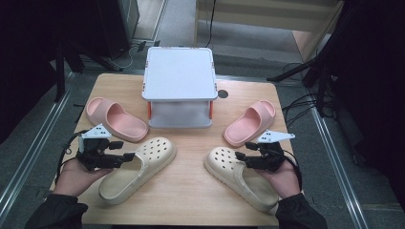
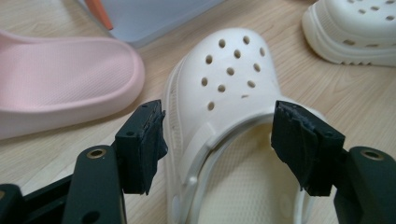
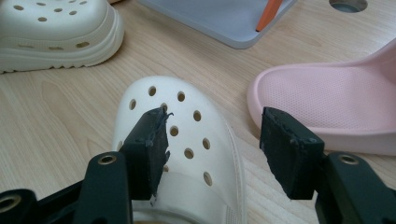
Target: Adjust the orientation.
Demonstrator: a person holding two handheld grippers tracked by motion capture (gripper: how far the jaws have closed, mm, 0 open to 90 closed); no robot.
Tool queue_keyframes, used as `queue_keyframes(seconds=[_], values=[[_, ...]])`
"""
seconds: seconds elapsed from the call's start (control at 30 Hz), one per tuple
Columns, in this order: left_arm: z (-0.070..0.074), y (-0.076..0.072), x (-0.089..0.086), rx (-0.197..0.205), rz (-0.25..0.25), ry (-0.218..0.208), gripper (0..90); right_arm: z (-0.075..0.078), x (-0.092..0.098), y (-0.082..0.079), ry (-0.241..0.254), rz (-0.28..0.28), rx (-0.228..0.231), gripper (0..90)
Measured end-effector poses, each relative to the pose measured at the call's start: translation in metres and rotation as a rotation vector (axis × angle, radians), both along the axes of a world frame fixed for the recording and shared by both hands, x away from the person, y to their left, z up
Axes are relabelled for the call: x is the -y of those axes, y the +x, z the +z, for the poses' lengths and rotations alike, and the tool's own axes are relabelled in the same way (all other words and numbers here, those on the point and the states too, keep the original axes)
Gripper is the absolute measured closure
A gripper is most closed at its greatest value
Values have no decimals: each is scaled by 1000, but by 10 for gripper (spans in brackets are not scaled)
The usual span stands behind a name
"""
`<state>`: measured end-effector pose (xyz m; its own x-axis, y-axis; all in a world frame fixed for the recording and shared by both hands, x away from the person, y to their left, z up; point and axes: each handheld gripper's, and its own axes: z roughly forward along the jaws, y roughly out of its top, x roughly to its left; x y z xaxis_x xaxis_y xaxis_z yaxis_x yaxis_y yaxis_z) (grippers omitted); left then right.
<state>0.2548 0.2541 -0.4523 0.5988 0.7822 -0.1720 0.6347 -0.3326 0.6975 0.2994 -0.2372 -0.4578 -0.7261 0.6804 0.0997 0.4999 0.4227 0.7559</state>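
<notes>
Left gripper (image 1: 128, 156) spreads its jaws wide over the left cream clog (image 1: 138, 168), gripping nothing. Right gripper (image 1: 240, 156) likewise stands wide above the right cream clog (image 1: 239, 176). Both clogs lie on the wooden table (image 1: 191, 143), each beside a pink slide (image 1: 117, 119)

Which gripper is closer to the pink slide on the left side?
Left. The left gripper sits just below that pink slide, over a cream clog; the right gripper is across the table.
</notes>
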Motion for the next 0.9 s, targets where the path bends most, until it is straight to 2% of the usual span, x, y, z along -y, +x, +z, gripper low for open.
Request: queue_keyframes(seconds=[0.13, 0.2, 0.27, 0.33, 0.43, 0.53, 0.63, 0.7, 0.9], values=[[-2, -1, -4, -17, 14, 26, 341, 1, 0, 0, 5, 4, 1, 421], [-5, -1, -8, -39, 29, 40, 342, 2, -1, 0, 12, 9, 9, 424], [-6, -2, -8, -48, 30, 48, 343, 3, -1, 1, 15, 11, 15, 427], [-8, -4, -8, -60, 29, 69, 350, 5, -3, 3, 34, 20, 23, 432], [-13, -6, -6, -82, 25, 99, 357, 5, -6, 4, 34, 26, 25, 434], [-19, -7, -5, -107, 26, 85, 371, 5, -9, 6, 31, 40, 29, 435], [-25, -7, -5, -134, 15, 101, 396, 6, -12, 8, 28, 54, 33, 448], [-28, -6, -5, -149, 18, 105, 417, 6, -14, 9, 33, 67, 25, 488], [-36, -2, -2, -184, 19, 121, 482, 8, -18, 7, 34, 88, 23, 504]])
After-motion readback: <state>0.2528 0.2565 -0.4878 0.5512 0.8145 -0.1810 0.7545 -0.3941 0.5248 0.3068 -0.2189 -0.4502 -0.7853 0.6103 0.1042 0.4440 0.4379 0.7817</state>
